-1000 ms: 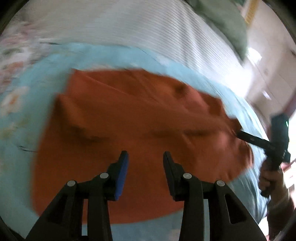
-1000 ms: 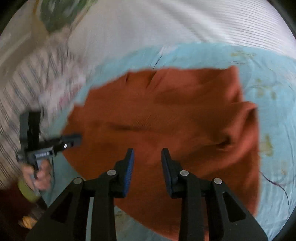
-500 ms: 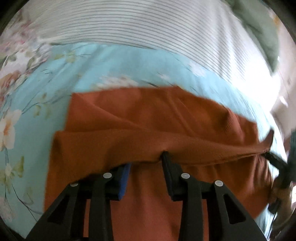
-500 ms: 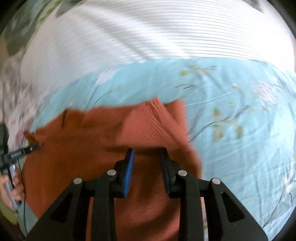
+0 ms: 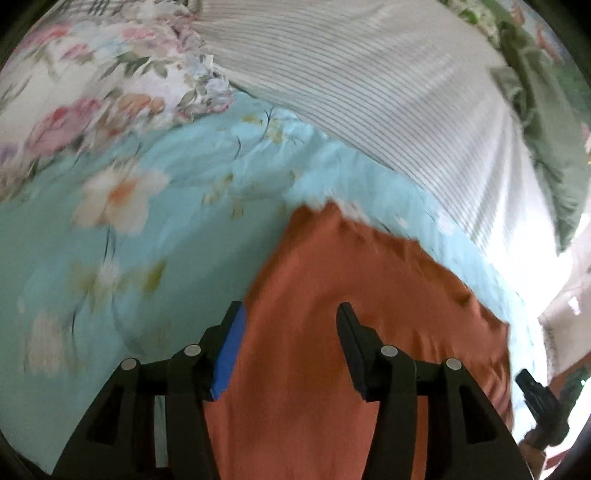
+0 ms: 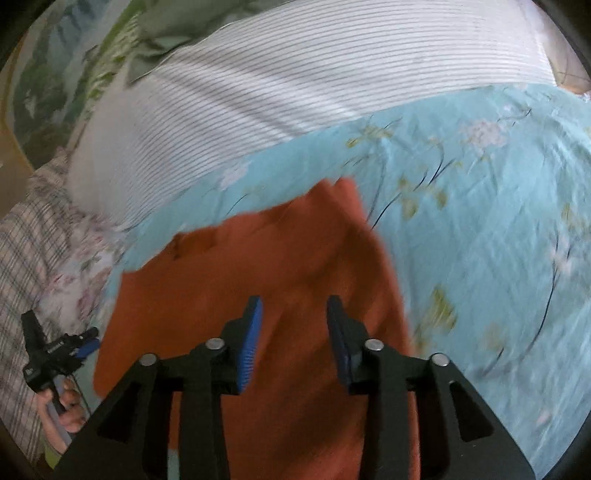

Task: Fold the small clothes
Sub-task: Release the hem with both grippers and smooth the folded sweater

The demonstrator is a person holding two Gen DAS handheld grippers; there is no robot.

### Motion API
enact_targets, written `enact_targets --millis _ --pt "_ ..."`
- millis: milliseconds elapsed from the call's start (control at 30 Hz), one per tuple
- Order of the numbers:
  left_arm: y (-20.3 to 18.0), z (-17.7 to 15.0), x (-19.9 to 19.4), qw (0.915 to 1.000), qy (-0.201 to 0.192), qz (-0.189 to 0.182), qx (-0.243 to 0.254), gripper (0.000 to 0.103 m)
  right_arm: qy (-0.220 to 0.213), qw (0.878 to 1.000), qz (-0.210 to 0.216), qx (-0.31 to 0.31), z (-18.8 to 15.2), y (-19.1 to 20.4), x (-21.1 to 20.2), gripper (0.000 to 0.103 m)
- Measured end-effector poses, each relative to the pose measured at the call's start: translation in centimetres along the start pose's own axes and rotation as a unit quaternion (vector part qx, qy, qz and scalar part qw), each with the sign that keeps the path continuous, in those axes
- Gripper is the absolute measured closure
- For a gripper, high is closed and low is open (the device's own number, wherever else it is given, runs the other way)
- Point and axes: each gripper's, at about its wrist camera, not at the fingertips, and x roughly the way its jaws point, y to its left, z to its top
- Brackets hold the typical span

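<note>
- the left gripper [image 5: 288,332] hangs over the rust-orange garment [image 5: 351,332] with its jaws spread wide and nothing between them; its blue-padded finger sits at the garment's left edge, the other finger over the cloth.
- the right gripper [image 6: 293,325] is also parted, empty, above the garment [image 6: 258,295], both fingers over orange cloth.
- the garment lies on the light blue floral bedsheet [image 5: 166,240], and blue sheet shows along the garment's left, right and far edges.
- in the right wrist view a narrow part of the garment reaches away from the gripper towards the far side, ending in a squared tip.
- beyond the garment's far edge lies a white striped cloth [image 6: 295,74]; a green fabric [image 6: 155,29] sits farther off behind that.
- a floral pillow [image 5: 92,74] lies to the far left of the garment in the left wrist view.
- each camera catches the other gripper at the garment's side edge; from there i cannot tell how its jaws stand.
- both views are motion-blurred, so folds in the garment are hard to read.
</note>
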Motion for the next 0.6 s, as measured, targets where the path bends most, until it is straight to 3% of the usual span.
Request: enact_targets --millis 133,333,600 --pt "-0.4 -5.5 -2.6 0.9995 0.022 -0.021 -0.002 0.049 0.022 1.0 0.017 -0.01 -2.9 1.6 0.1 0.059" --pt "0.0 -11.0 -5.2 0.9978 0.045 -0.045 -0.018 0.047 0.048 0.998 0.036 -0.004 -7.1 2.9 -0.9 0.059" --pt "1.4 -13.2 -4.9 0.9946 0.066 -0.059 -0.055 0.046 0.058 0.997 0.052 0.006 -9.9 3.4 -2.8 0.054"
